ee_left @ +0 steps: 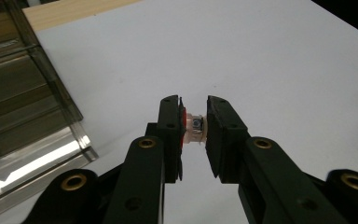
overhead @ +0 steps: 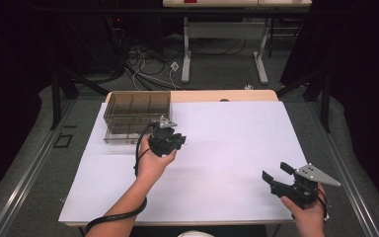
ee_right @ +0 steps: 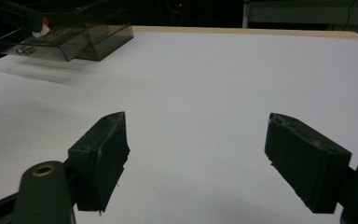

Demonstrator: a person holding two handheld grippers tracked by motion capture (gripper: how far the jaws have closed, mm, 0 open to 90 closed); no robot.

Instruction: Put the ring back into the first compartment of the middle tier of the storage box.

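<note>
My left gripper (ee_left: pixel 195 125) is shut on a small pale spool-like part (ee_left: pixel 195 129) with a red end and a dark square hub, held above the white table cover. In the high view this left gripper (overhead: pixel 170 139) hovers just in front of a smoky clear plastic drawer box (overhead: pixel 137 109) at the table's back left. My right gripper (ee_right: pixel 198 156) stands open with nothing between its jaws, low over the white surface. It shows at the front right corner as the right gripper (overhead: pixel 278 177). The box (ee_right: pixel 70 32) lies far off to its left.
A white sheet (overhead: pixel 237 143) covers most of the light wooden table (overhead: pixel 227 95). The box's drawer (ee_left: pixel 32 158) is pulled out toward me beside the left gripper. Cables and table legs lie on the floor beyond the far edge.
</note>
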